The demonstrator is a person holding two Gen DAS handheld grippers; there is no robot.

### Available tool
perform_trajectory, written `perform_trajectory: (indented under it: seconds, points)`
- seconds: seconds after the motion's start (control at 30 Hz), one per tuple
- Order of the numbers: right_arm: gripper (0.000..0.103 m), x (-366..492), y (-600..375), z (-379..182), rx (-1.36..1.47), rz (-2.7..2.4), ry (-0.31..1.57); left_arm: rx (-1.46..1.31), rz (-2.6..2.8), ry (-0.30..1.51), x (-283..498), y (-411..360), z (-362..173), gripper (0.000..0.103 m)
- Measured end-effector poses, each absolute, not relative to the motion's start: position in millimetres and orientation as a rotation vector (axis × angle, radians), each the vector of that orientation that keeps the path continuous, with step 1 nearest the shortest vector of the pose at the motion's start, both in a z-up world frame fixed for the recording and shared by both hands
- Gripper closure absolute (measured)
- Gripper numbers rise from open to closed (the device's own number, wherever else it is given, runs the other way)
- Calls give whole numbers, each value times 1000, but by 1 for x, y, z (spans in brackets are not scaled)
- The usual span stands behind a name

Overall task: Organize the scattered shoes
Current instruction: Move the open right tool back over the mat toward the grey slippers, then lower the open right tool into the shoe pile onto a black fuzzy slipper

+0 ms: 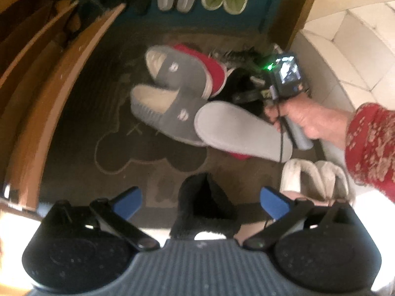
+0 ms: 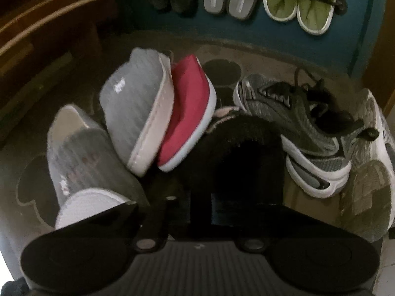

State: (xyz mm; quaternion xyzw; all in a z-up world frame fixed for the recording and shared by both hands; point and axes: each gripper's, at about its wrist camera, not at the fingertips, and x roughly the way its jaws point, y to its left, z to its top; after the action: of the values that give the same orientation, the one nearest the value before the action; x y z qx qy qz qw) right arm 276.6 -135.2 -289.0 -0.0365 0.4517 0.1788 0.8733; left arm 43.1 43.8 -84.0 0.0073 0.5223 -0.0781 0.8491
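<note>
slippers (image 1: 170, 91): grey, white lining
slipper (image 2: 190, 116): red, white sole
sneaker (image 2: 308, 133): dark grey, white sole
rack slippers (image 2: 298, 12): green, white edge
mat (image 1: 86, 128): brown, outlined figure
sleeve (image 1: 370, 145): red, floral
pads (image 1: 128, 202): blue

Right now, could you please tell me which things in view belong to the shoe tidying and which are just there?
Job:
- grey fabric slippers
- red slipper with white sole
- dark grey knit sneaker
- fuzzy black slipper
- open left gripper

Just there:
- green frog slippers on the rack
- brown floor mat
- wooden steps
</note>
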Motion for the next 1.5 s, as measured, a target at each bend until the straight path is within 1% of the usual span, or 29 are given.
perform_trajectory:
  seconds: [0.1,0.23,0.27,0.37,0.53,0.63,0.73,0.77,0.83,0.87,0.9,0.93,0.97,1.1,1.23,1.5]
  points:
    - [92,274,-142,-271,-39,377,905,76,-188,1065,36,37,-79,1]
    - [95,271,-153,-249,-6,365,871,88,-196,1034,30,34,-72,2]
    - [102,270,-155,-244,1,359,863,88,-197,1026,29,33,-71,2]
    - [102,267,-167,-218,66,355,815,82,-196,1013,25,32,-66,3]
    - [102,253,-172,-185,-6,370,789,61,-191,992,17,30,-55,3]
    - [102,242,-180,-183,-15,372,783,65,-201,989,9,26,-53,3]
    - [101,232,-181,-194,-56,383,799,97,-202,1013,7,22,-60,2]
    - [98,230,-181,-199,-65,397,806,98,-197,1027,8,22,-64,1]
    - [84,230,-181,-213,-83,405,839,92,-186,1057,14,23,-71,0]
    - [71,231,-181,-220,-83,402,851,85,-179,1072,17,25,-75,0]
    - [62,233,-181,-226,-73,399,854,78,-171,1088,20,26,-79,0]
    - [60,234,-183,-232,-55,388,853,67,-159,1105,24,28,-81,0]
    - [58,237,-184,-238,-34,375,854,57,-148,1121,28,30,-82,0]
    - [57,253,-181,-257,12,358,883,12,-128,1128,43,31,-76,0]
    - [57,264,-173,-270,17,358,903,24,-185,1074,55,15,-62,0]
    - [57,279,-154,-296,-22,348,966,109,-237,1084,63,-7,-74,0]
